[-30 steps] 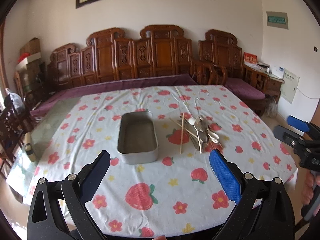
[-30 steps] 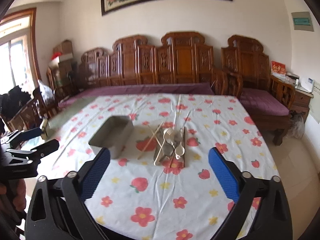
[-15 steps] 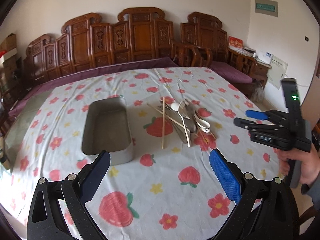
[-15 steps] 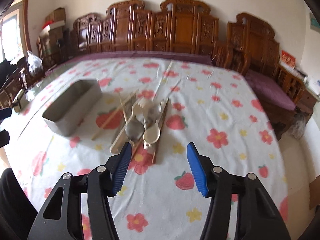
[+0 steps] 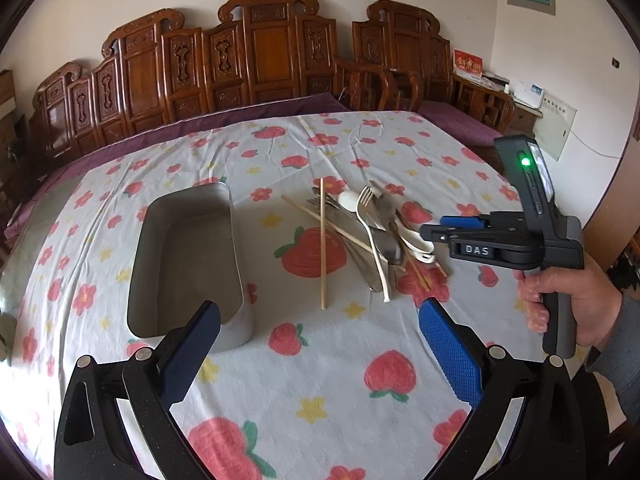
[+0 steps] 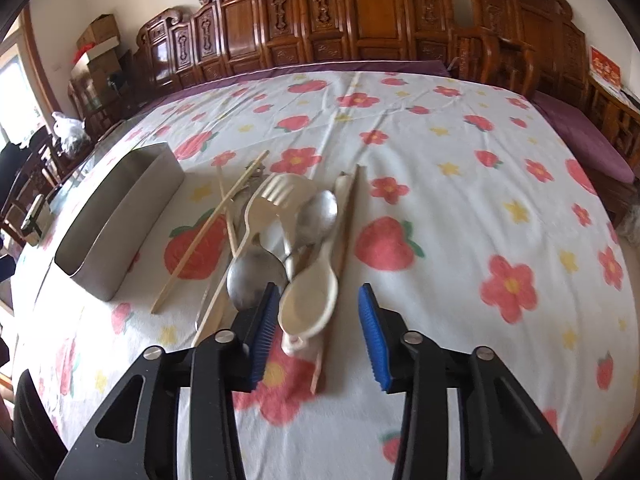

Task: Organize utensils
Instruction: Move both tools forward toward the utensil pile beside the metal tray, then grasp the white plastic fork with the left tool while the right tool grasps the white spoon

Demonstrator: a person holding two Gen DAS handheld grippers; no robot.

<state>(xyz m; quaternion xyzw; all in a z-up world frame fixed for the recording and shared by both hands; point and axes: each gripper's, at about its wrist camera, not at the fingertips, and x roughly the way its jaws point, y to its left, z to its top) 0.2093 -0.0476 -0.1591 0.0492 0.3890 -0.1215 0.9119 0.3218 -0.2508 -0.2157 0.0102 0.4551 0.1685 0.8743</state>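
The right gripper [image 6: 316, 332] is held open, low over the cream spoon [image 6: 308, 304] at the near end of the utensil pile [image 5: 372, 236], nothing gripped. The left gripper [image 5: 320, 356] is spread wide too, by the metal tin [image 5: 188, 256].

One metal tin [image 5: 188, 256], two metal spoons [image 6: 256, 272], one cream fork [image 6: 272, 196], several chopsticks [image 5: 322, 240].
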